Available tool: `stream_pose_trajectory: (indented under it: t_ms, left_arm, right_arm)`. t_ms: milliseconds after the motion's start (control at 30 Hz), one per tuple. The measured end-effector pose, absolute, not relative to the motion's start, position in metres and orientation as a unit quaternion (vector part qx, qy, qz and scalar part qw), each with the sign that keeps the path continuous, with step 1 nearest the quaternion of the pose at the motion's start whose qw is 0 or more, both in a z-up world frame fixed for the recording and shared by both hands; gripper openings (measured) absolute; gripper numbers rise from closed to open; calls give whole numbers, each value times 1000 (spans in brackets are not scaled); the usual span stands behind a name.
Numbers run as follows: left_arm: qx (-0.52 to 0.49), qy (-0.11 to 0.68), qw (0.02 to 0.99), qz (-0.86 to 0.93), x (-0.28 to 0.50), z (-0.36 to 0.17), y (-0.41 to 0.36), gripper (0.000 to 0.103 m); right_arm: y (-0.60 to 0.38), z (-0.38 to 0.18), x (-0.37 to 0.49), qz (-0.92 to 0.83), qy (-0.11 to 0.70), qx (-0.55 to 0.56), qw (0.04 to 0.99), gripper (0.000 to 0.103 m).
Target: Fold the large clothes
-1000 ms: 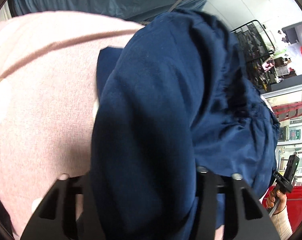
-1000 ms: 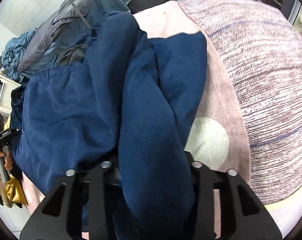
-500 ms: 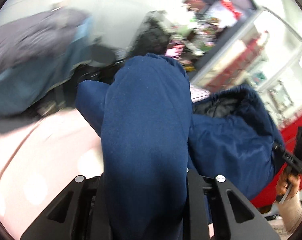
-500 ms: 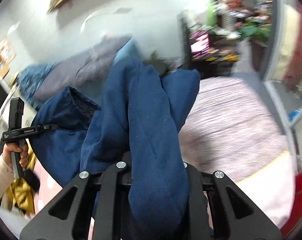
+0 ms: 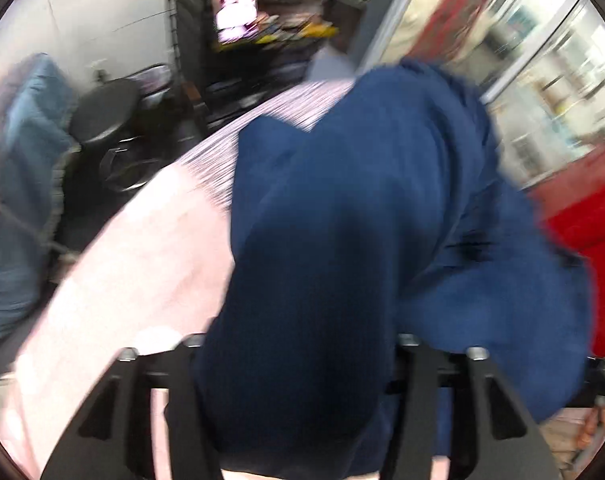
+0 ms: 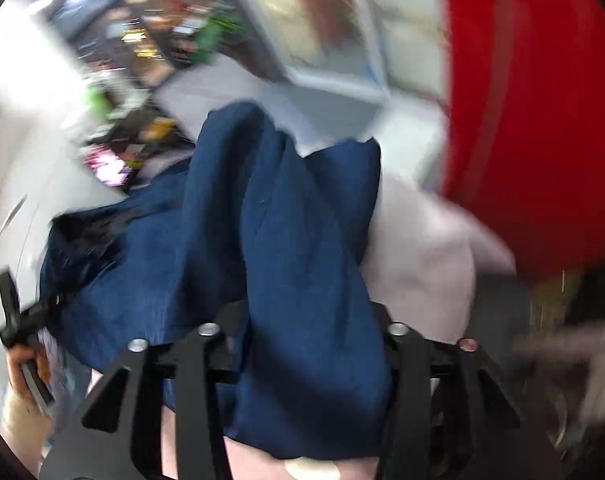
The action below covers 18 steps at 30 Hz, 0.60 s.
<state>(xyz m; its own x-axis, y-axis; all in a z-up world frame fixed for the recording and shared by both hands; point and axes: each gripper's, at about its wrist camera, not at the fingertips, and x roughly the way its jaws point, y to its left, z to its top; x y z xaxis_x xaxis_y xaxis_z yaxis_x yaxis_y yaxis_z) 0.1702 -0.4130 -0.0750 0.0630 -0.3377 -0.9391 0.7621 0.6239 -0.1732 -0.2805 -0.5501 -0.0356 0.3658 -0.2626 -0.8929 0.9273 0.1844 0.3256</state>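
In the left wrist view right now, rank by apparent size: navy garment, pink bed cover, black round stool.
1. navy garment, though nearness to the camera inflates it
2. pink bed cover
3. black round stool

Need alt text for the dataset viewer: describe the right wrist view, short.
A bunched navy blue garment fills the centre, running between the black fingers of the right hand-held gripper, whose jaws are opening. The left hand holds the other gripper at the garment's far left edge; the pale pink cover and red background are motion-blurred.
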Motion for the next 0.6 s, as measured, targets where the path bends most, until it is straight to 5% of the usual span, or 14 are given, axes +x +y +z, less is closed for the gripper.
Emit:
stream_pose_trajectory:
  t_ms: [100, 200, 367, 600]
  left_arm:
    - [185, 571, 703, -381, 182, -89, -397, 81]
    - [164, 552, 738, -352, 207, -68, -368, 89]
    - [89, 532, 779, -321, 234, -17, -327, 89]
    - [264, 448, 774, -362, 100, 3, -330, 97]
  right_arm:
    - [-557, -88, -320, -414, 312, 588, 621, 47]
    - [-549, -85, -325, -401, 294, 588, 638, 50]
    - [-550, -50, -342, -415, 202, 604, 650, 61]
    - [-510, 8, -274, -473, 397, 394, 681, 76]
